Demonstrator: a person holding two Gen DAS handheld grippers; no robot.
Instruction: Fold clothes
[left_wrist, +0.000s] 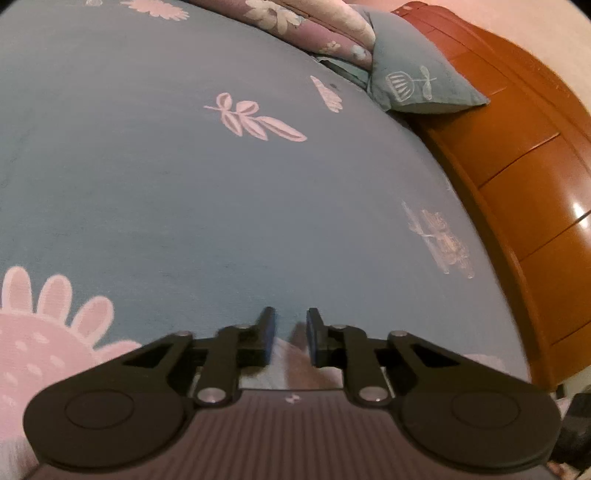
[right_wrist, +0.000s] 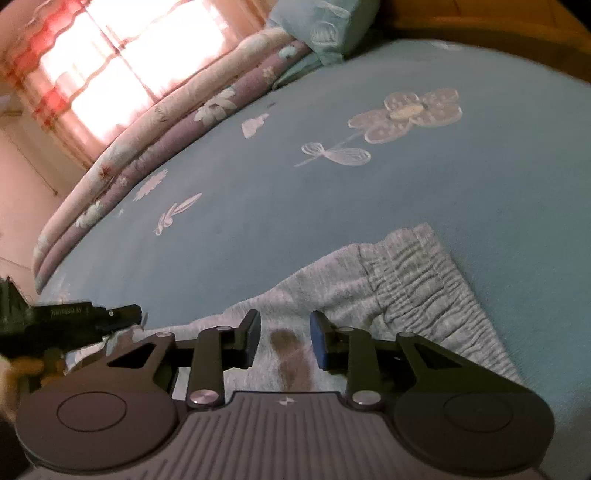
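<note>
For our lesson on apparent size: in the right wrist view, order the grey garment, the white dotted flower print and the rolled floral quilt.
1. Rolled floral quilt
2. Grey garment with gathered waistband, though nearness enlarges it
3. White dotted flower print

Both wrist cams sit right behind their fingers, angled down close over the blue bedsheet (left_wrist: 221, 203); both catch the folded quilt (right_wrist: 155, 147) and teal pillow (left_wrist: 417, 81) ahead.

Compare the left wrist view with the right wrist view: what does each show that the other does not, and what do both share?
Left wrist only: the left gripper, jaws slightly apart, and the orange wooden headboard. Right wrist only: the grey garment with its elastic waistband, the right gripper open above it, and the curtained window. Both: the blue flowered bedsheet, folded quilt and blue pillow.
</note>
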